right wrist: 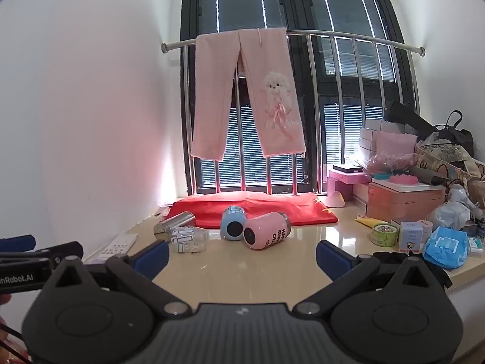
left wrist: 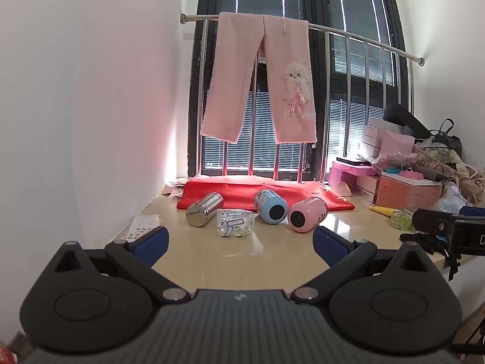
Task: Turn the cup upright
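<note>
Several cups lie on their sides on the beige counter (left wrist: 212,261): a steel cup (left wrist: 203,209), a clear printed glass (left wrist: 235,223), a blue cup (left wrist: 270,206) and a pink cup (left wrist: 306,214). They also show in the right wrist view: steel cup (right wrist: 174,222), glass (right wrist: 189,239), blue cup (right wrist: 232,223), pink cup (right wrist: 266,234). My left gripper (left wrist: 241,241) is open and empty, well short of the cups. My right gripper (right wrist: 242,256) is open and empty, also short of them.
A red cloth (left wrist: 263,192) lies behind the cups under a railing with pink trousers (left wrist: 263,82). Boxes, bags and packets (right wrist: 424,200) crowd the right side. A tape tin (right wrist: 385,234) and a sticker sheet (right wrist: 121,242) lie on the counter.
</note>
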Demonstrator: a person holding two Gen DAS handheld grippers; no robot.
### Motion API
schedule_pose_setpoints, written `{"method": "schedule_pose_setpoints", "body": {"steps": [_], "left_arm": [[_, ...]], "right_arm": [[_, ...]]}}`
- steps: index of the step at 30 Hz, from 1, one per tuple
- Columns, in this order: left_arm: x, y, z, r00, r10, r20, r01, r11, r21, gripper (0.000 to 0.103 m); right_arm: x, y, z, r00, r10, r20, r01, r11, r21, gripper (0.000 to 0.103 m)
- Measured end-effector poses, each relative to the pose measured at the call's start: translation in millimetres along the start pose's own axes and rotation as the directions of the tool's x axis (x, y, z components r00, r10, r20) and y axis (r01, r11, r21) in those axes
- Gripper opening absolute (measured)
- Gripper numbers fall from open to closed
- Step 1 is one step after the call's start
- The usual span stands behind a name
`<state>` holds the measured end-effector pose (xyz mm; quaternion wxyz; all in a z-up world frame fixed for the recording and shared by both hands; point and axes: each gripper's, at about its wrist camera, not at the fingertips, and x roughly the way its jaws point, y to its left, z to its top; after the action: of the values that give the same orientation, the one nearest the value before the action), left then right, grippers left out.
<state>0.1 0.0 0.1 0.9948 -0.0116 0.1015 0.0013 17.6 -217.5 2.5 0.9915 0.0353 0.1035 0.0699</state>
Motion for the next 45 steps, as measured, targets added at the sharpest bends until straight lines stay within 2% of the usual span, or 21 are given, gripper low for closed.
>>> {"method": "schedule_pose_setpoints", "body": {"steps": [45], "left_arm": [[2.4, -4.0, -1.1, 1.000, -0.002, -0.001, 0.002, 1.000, -0.007, 0.103]], "right_arm": [[0.7, -0.4, -0.7, 1.000, 0.001, 0.001, -0.001, 1.000, 0.001, 0.103]]}}
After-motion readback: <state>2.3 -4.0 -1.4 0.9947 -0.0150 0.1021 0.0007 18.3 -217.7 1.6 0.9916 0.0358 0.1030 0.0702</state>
